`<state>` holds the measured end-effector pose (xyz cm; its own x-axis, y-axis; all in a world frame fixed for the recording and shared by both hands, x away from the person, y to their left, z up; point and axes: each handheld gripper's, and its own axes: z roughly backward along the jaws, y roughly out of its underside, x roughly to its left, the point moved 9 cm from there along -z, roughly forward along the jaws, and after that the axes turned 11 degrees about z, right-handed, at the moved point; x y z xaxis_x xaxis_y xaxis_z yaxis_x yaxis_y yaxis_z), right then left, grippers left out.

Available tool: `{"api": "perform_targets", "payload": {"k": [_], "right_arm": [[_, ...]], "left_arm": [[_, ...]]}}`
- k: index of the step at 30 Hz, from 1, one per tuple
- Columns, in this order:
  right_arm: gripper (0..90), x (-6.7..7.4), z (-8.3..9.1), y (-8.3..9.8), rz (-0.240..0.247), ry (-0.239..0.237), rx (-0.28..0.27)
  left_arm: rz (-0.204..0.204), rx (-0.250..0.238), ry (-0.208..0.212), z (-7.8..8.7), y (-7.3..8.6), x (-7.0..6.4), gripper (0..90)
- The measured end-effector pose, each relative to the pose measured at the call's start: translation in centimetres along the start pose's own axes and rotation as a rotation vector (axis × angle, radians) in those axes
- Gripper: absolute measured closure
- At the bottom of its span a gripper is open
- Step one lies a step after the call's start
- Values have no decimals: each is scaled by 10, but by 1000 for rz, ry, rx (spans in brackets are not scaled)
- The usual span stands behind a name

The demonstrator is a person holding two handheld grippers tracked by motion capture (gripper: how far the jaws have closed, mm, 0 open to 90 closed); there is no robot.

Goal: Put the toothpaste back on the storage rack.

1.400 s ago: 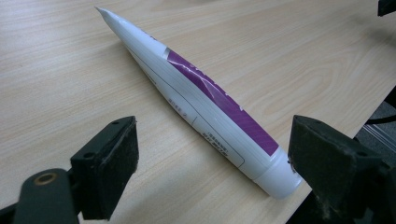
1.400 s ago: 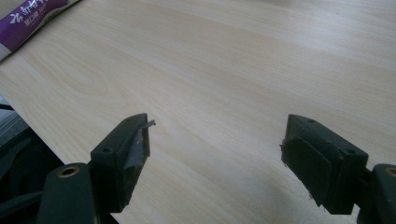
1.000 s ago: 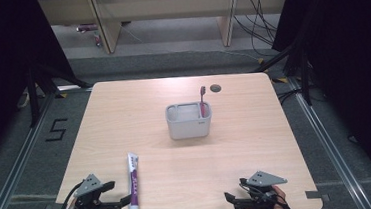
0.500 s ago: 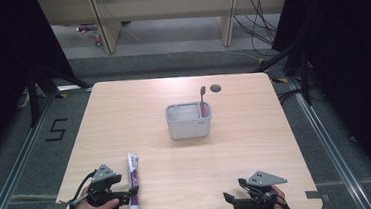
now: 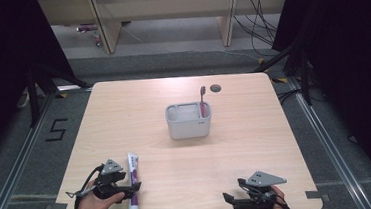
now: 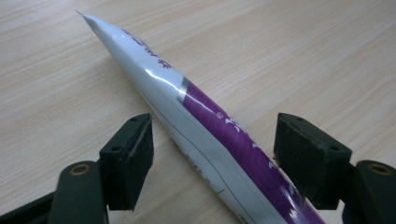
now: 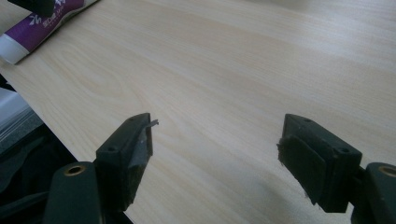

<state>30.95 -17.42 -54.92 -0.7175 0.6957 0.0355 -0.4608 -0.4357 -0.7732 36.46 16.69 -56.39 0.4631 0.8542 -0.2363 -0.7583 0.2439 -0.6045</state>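
A white and purple toothpaste tube [image 5: 134,174] lies flat near the front left of the table [image 5: 257,144], its crimped end pointing away. My left gripper [image 5: 133,190] straddles the tube's lower half. In the left gripper view the tube [image 6: 201,126] runs diagonally between the pads [image 6: 140,154]. The jaws have just been closing; a gap still shows at the left pad. My right gripper [image 5: 229,198] rests open at the front right with bare wood between its jaws [image 7: 215,149]. The tube's cap end [image 7: 32,28] shows at the top left of that view.
A grey holder [image 5: 188,127] stands at the table's middle with a red toothbrush [image 5: 203,100] upright in its right side. A dark cable hole [image 5: 216,88] sits behind it. Shelving and cables lie on the floor beyond the far edge.
My left gripper has slid right across the table to the toothpaste tube, and its jaws now sit on either side of it. The right gripper has stayed put.
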Motion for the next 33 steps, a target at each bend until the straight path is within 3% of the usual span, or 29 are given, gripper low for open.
{"api": "perform_targets", "payload": {"k": [12, 15, 21, 22, 24, 26, 29, 30, 31, 33], "right_arm": [[274, 1, 0, 0, -5, -6, -2], [276, 1, 0, -1, -4, -10, -3], [278, 2, 0, 0, -9, -13, -2], [278, 6, 0, 0, -46, -25, 0], [278, 3, 0, 0, -18, -13, -5], [278, 4, -1, 0, -11, -42, -4], [278, 5, 0, 1, -29, -40, 6], [278, 9, 1, 2, -76, -37, 13], [278, 4, 1, 2, -23, -10, 11], [280, 3, 1, 2, -14, -13, 7]], "left_arm": [[-28, 12, -27, -5, -2, -1, 375], [-40, 21, -14, -5, -2, -1, 415], [-84, 64, -5, -3, -1, 2, 489], [-90, 77, 3, -3, -1, 2, 500], [-100, 79, -3, -3, -2, 3, 533], [-118, 102, 1, -3, -3, 4, 556], [-129, 115, 1, -5, -4, 6, 574], [-137, 134, 4, -5, -4, 6, 579], [-147, 151, 5, -5, -5, 7, 585], [-158, 174, 6, -7, -6, 7, 596]]}}
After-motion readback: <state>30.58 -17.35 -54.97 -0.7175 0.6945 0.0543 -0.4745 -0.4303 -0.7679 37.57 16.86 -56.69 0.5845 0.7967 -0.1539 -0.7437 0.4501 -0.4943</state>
